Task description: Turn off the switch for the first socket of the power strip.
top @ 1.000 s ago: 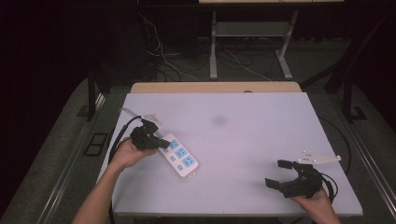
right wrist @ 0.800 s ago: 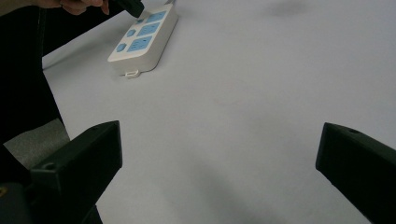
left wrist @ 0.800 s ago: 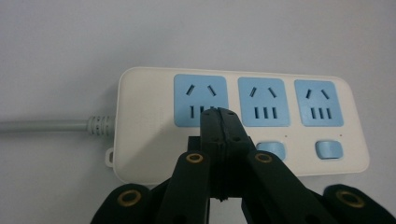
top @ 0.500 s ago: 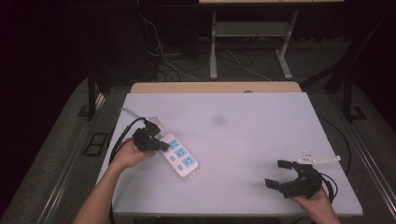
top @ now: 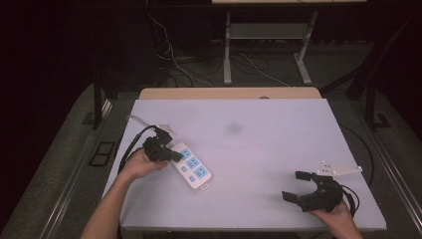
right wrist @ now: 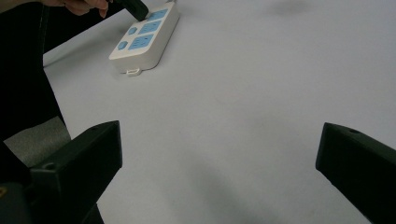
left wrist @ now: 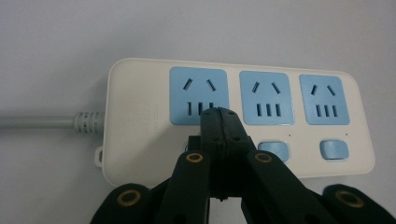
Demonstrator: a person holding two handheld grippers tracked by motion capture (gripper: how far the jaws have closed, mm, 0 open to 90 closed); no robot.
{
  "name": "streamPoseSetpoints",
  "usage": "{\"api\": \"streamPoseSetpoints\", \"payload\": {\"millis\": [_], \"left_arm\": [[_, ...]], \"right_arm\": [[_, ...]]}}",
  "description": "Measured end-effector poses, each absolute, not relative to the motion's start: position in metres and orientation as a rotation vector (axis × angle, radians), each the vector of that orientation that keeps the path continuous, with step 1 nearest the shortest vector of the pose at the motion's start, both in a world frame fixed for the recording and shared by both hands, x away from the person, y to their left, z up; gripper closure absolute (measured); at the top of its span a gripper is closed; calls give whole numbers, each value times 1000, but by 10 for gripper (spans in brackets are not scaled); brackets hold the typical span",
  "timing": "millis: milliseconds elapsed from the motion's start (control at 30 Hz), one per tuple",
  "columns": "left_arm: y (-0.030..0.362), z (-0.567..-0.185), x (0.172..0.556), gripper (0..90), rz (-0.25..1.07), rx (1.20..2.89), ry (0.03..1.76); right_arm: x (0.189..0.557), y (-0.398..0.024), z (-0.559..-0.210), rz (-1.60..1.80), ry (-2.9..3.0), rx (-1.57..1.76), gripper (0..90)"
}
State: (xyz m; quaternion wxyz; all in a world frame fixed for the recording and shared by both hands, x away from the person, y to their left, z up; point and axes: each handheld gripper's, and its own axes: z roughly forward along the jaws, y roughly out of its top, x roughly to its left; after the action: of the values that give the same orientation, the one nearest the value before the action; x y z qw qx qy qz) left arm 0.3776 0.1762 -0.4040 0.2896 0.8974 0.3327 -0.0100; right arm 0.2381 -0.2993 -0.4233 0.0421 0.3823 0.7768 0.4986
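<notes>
Nothing has moved: left gripper (top: 171, 154), jaws closed together, presses its tips on the power strip (top: 193, 168) at the table's (top: 259, 129) nine o'clock; right gripper (top: 297, 185) rests wide open at five o'clock, bare tabletop between.

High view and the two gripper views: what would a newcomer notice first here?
First, the white power strip with three blue sockets, lying at the left of the pale table. The left hand-held gripper, jaws shut, has its tip at the strip's first switch, beside the cord end. The right hand-held gripper rests wide open near the table's front right corner.
</notes>
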Motion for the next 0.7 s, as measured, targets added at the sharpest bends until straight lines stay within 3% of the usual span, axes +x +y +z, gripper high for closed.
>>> {"api": "streamPoseSetpoints", "payload": {"millis": [700], "left_arm": [[182,-409,371,897,9,2328,918]], "right_arm": [[238,-301,-422,1532,2361,1168,2]]}}
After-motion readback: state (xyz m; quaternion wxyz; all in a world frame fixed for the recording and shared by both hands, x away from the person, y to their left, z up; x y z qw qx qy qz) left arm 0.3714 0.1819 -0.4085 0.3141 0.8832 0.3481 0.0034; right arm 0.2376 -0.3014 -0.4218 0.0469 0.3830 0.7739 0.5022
